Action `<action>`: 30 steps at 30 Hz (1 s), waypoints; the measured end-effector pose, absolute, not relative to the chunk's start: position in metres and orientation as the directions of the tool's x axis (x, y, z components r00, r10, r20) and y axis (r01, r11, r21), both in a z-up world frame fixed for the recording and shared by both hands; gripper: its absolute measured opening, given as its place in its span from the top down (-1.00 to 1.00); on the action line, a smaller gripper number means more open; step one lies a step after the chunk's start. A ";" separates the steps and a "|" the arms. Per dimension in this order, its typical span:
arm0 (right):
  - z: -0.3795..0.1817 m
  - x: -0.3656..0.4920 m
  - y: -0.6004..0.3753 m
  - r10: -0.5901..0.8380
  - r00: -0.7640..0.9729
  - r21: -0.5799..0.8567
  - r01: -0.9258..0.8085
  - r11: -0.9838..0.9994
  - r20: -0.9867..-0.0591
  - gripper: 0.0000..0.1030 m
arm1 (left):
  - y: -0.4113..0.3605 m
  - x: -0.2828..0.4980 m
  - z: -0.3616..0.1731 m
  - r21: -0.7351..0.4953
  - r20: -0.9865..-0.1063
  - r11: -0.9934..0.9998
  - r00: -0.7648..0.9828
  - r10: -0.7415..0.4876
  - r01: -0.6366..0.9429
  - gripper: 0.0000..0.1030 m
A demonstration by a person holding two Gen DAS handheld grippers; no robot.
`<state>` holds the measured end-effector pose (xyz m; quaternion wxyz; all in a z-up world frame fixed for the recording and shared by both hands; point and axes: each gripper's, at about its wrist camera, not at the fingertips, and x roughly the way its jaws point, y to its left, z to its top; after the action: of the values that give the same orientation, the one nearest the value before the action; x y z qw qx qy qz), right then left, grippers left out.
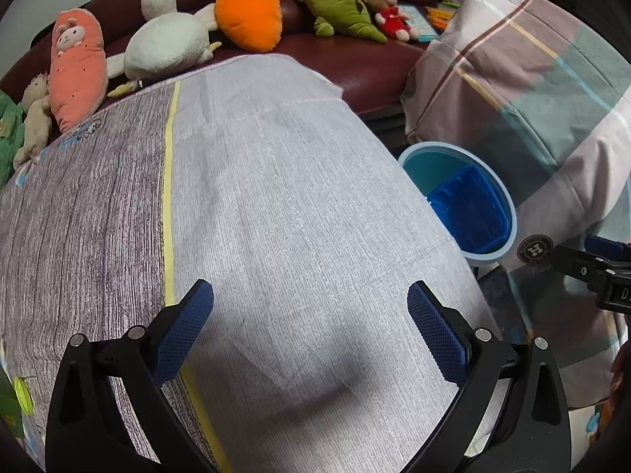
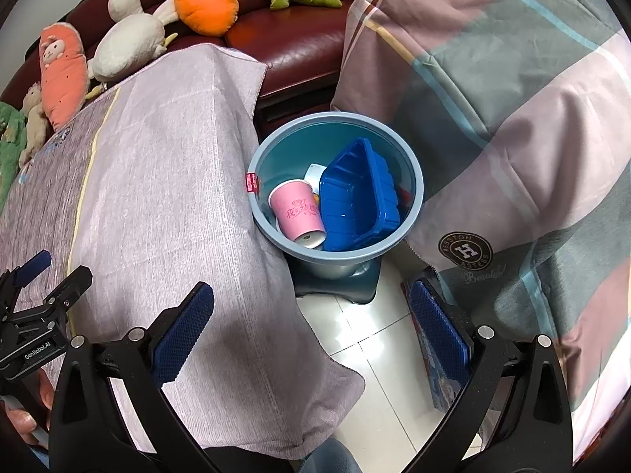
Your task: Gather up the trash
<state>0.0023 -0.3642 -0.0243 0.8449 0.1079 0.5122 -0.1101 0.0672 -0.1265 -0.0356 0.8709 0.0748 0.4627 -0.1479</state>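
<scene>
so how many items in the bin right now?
3 clearly: pink cup at left, blue tray leaning right, white piece behind. Scraps underneath may be hidden.

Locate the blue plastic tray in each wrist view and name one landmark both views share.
Left wrist: the blue plastic tray sits right of centre, inside the round bin, partly hidden by the cloth-covered table.
Right wrist: tray at centre, leaning in the bin beside a pink cup.
Shared landmark: orange carrot plush.

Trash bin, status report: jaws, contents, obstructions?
Left gripper and right gripper open, empty. Bin holds pink cup, blue tray. Nothing blocking.
</scene>
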 end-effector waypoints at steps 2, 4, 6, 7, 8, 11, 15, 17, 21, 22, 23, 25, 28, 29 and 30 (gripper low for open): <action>-0.025 0.004 -0.365 -0.076 0.451 0.071 0.299 0.952 -0.889 -0.86 | -0.127 0.068 -0.035 -0.001 -0.827 0.946 0.531 -0.184 0.326 -0.92; -0.025 0.005 -0.365 -0.076 0.450 0.070 0.300 0.951 -0.890 -0.86 | -0.128 0.071 -0.036 0.004 -0.829 0.946 0.530 -0.179 0.325 -0.92; -0.025 0.008 -0.366 -0.075 0.448 0.071 0.301 0.951 -0.891 -0.86 | -0.128 0.073 -0.037 0.005 -0.832 0.946 0.527 -0.176 0.325 -0.92; -0.024 0.009 -0.366 -0.076 0.447 0.070 0.301 0.951 -0.891 -0.86 | -0.128 0.074 -0.037 0.006 -0.833 0.946 0.526 -0.175 0.324 -0.92; -0.024 0.009 -0.366 -0.075 0.447 0.071 0.301 0.951 -0.891 -0.86 | -0.128 0.074 -0.037 0.009 -0.833 0.946 0.526 -0.173 0.325 -0.92; -0.024 0.012 -0.367 -0.075 0.448 0.070 0.299 0.952 -0.891 -0.86 | -0.129 0.077 -0.037 0.017 -0.833 0.945 0.528 -0.167 0.325 -0.92; -0.024 0.017 -0.368 -0.074 0.445 0.069 0.297 0.952 -0.892 -0.86 | -0.130 0.080 -0.037 0.024 -0.835 0.945 0.527 -0.161 0.326 -0.92; -0.024 0.019 -0.368 -0.074 0.443 0.068 0.296 0.953 -0.893 -0.86 | -0.130 0.081 -0.038 0.026 -0.836 0.946 0.526 -0.157 0.323 -0.92; -0.024 0.022 -0.367 -0.076 0.441 0.065 0.297 0.953 -0.894 -0.86 | -0.129 0.084 -0.039 0.028 -0.838 0.948 0.524 -0.151 0.318 -0.92; -0.024 0.023 -0.367 -0.076 0.440 0.065 0.297 0.953 -0.895 -0.86 | -0.129 0.085 -0.040 0.028 -0.839 0.948 0.523 -0.151 0.318 -0.92; -0.024 0.024 -0.367 -0.076 0.440 0.065 0.297 0.953 -0.895 -0.86 | -0.129 0.086 -0.040 0.028 -0.840 0.948 0.521 -0.150 0.318 -0.92; -0.025 0.026 -0.366 -0.076 0.438 0.064 0.295 0.953 -0.896 -0.86 | -0.129 0.087 -0.041 0.029 -0.842 0.947 0.518 -0.149 0.320 -0.92; -0.026 0.028 -0.366 -0.074 0.435 0.063 0.292 0.954 -0.897 -0.86 | -0.129 0.088 -0.042 0.028 -0.844 0.947 0.515 -0.149 0.320 -0.92; -0.026 0.029 -0.366 -0.075 0.435 0.062 0.292 0.955 -0.898 -0.86 | -0.129 0.089 -0.043 0.027 -0.845 0.947 0.514 -0.149 0.320 -0.92; -0.026 0.030 -0.366 -0.075 0.434 0.061 0.292 0.955 -0.898 -0.86 | -0.128 0.090 -0.043 0.027 -0.846 0.947 0.513 -0.149 0.320 -0.92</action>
<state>0.0298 -0.3659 -0.0257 0.8403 0.1040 0.5207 -0.1091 0.0895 -0.1284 -0.0429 0.8650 0.0897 0.4747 -0.1356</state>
